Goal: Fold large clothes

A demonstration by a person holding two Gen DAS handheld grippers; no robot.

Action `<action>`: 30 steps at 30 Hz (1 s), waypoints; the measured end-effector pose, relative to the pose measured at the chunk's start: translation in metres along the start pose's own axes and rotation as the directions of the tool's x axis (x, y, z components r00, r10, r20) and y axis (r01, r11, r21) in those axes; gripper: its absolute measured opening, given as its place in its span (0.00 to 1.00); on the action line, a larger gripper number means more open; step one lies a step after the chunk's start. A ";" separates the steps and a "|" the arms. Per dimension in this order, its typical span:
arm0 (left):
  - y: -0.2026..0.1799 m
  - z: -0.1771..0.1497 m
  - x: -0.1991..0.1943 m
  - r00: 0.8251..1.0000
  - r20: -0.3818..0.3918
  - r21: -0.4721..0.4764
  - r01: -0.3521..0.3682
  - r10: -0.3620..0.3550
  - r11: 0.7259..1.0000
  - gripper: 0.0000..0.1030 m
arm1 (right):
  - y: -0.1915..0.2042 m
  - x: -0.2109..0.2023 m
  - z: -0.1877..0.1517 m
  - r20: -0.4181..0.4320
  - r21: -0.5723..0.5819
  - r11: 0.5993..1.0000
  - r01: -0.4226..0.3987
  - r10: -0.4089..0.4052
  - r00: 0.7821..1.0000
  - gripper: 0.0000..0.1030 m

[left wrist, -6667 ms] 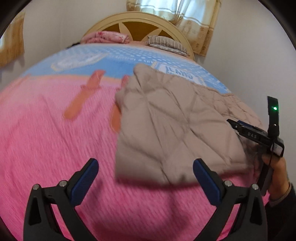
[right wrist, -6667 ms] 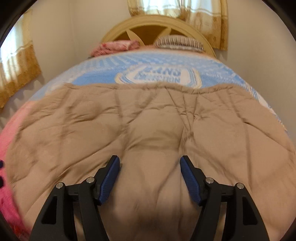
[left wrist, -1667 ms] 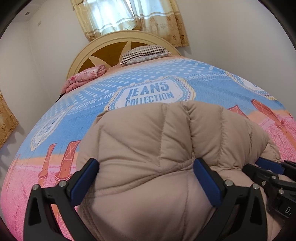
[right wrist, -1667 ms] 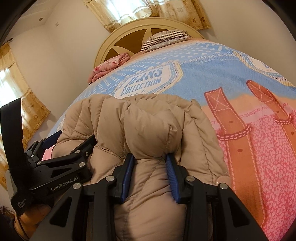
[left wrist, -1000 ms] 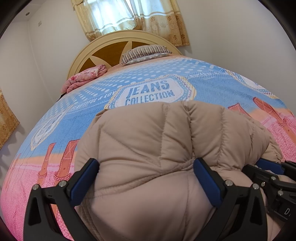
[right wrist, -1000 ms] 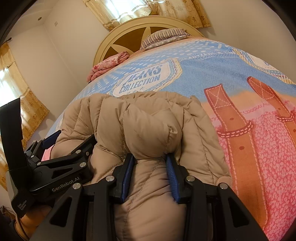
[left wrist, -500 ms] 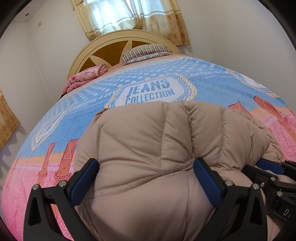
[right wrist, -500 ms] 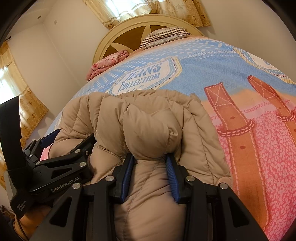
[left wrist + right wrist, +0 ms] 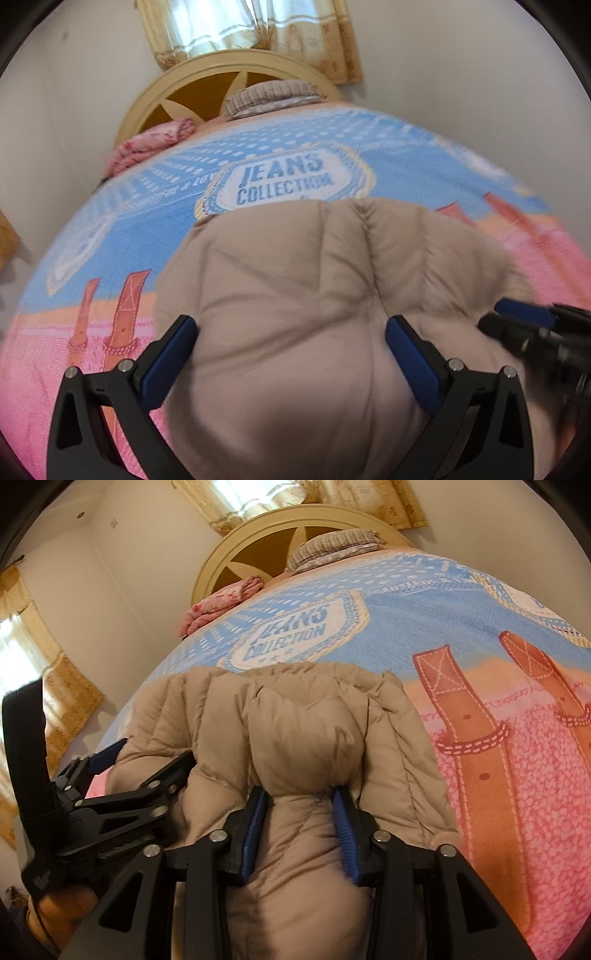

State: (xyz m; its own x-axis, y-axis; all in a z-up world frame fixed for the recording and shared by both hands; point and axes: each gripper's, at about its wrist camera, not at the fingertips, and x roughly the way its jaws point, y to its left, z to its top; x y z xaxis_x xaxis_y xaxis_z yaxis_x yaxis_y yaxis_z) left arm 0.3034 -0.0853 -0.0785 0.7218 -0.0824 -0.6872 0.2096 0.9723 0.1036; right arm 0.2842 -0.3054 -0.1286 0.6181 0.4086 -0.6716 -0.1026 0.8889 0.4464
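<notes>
Jaws apart on the left, clamped on the coat on the right.

Left wrist view: left gripper (image 9: 291, 354) spread wide, blue fingers (image 9: 168, 360) flanking a bulge of the tan padded coat (image 9: 314, 280) bunched on the bed cover (image 9: 155, 206); right gripper (image 9: 532, 328) blurred at the right edge against the coat; "JEANS COLLECTION" badge (image 9: 284, 181) just beyond the coat, striped pillow (image 9: 273, 96) and pink folded cloth (image 9: 151, 144) by the headboard (image 9: 207, 77), curtain (image 9: 251, 26) above.
Right wrist view: right gripper (image 9: 299, 829) pinching a thick fold of the coat (image 9: 295, 720); left gripper (image 9: 122, 794) beside it on the left, open, pressed against the coat's side, held by a hand (image 9: 62, 912); brown strap print (image 9: 465, 738) on the pink part of the bed cover (image 9: 535, 812) to the right.
</notes>
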 end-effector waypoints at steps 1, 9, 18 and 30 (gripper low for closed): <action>0.012 -0.004 -0.014 0.999 0.020 -0.024 0.031 -0.031 0.999 1.00 | -0.005 -0.014 0.000 0.022 0.014 1.000 -0.018 0.017 1.000 0.71; 0.088 -0.051 -0.049 0.964 0.042 -0.153 0.264 -0.261 0.952 1.00 | -0.065 -0.064 -0.014 0.043 0.173 0.976 -0.134 0.128 0.991 0.83; 0.102 -0.075 -0.001 0.892 0.002 -0.273 0.435 -0.452 0.858 1.00 | -0.071 -0.024 -0.044 -0.090 0.283 0.912 -0.298 0.334 0.938 0.83; 0.085 -0.058 0.006 0.866 0.025 -0.215 0.492 -0.499 0.843 0.78 | -0.058 -0.005 -0.059 -0.105 0.262 0.889 -0.376 0.414 0.904 0.44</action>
State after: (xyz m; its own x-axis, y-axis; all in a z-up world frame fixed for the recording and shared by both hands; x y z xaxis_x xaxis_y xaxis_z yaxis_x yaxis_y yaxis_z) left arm 0.2870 0.0092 -0.1152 0.5369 -0.5624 -0.6289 0.3900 0.8264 -0.4060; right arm 0.2414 -0.3469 -0.1858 0.4344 0.7590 -0.4851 -0.1191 0.5822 0.8043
